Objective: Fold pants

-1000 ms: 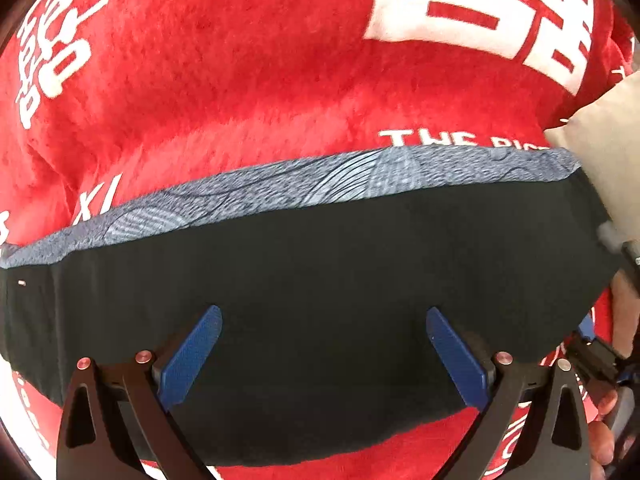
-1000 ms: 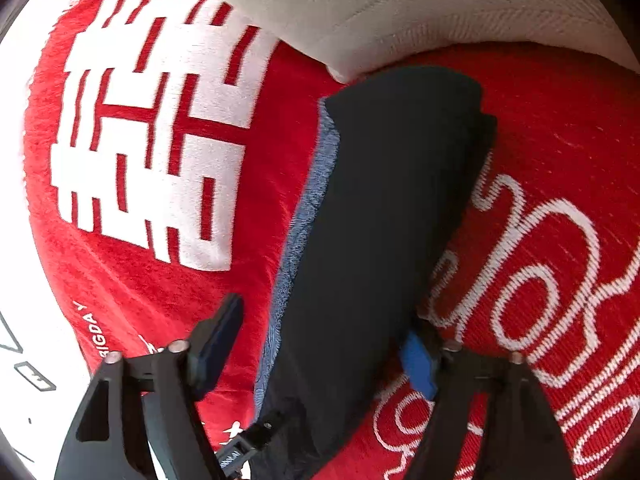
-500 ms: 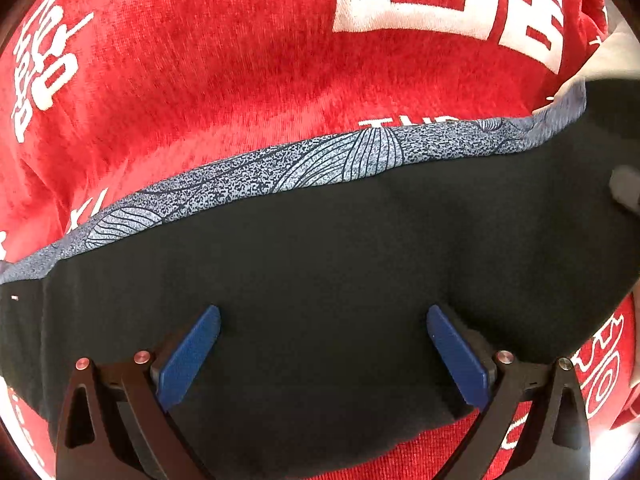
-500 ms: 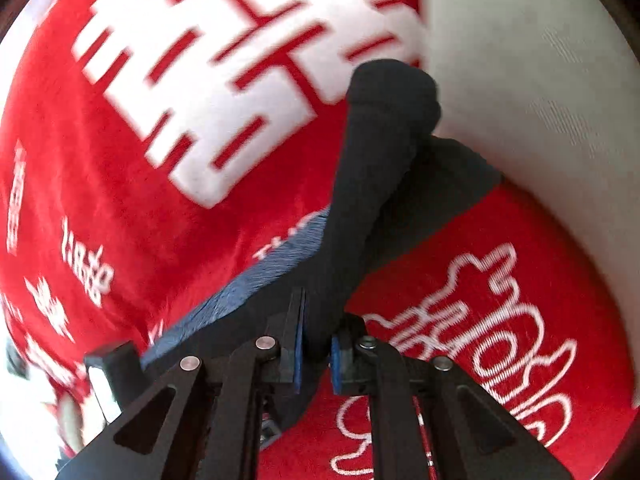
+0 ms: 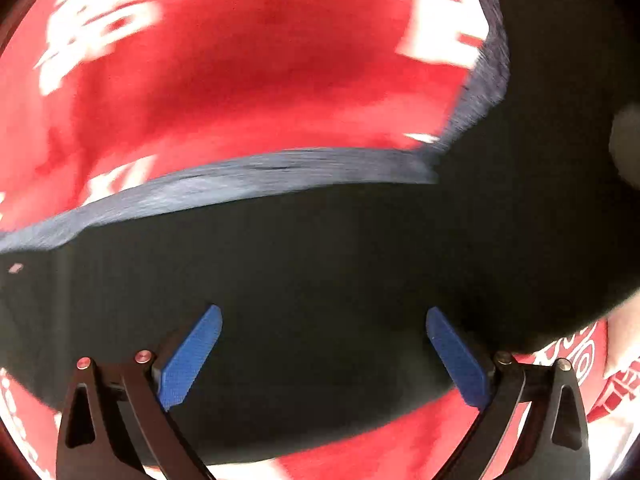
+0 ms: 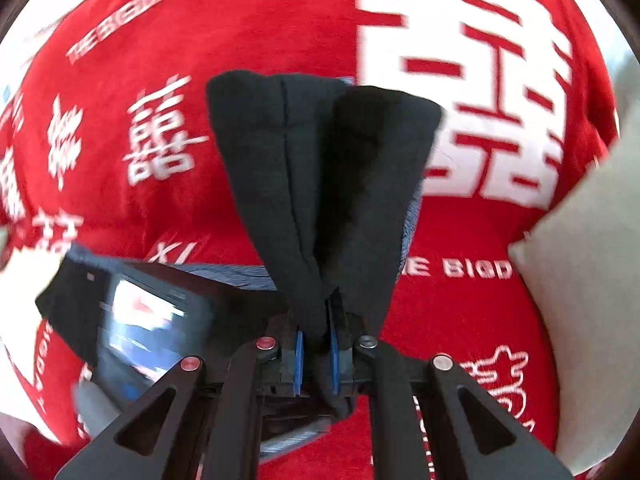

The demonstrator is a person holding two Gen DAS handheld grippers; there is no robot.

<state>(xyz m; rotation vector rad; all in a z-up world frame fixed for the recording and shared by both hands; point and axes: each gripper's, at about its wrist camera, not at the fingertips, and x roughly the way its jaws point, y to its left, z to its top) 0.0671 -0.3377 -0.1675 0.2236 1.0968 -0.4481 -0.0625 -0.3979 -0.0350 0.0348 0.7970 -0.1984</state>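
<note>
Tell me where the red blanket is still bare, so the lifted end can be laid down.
Bare red blanket lies beyond the lifted black pants, between the small white characters and the big white character. The cream pillow crowds the right edge.

1. Left wrist view is smearing badly: the white lettering on the red blanket is streaking past reading.
2. The patterned band on the pants is blurring to grey streaks, print not resolvable.
3. Pants are running off the right and left edges of that view, so full extent is not showing.
4. A pale blob at the right edge is too blurred to identify.
5. Right wrist view: the fold of pants is hiding the pads of the right gripper almost entirely.
6. A dark glossy device at lower left is blurring, screen content unreadable.
7. The pale cushion is getting cropped by the right edge.
</note>
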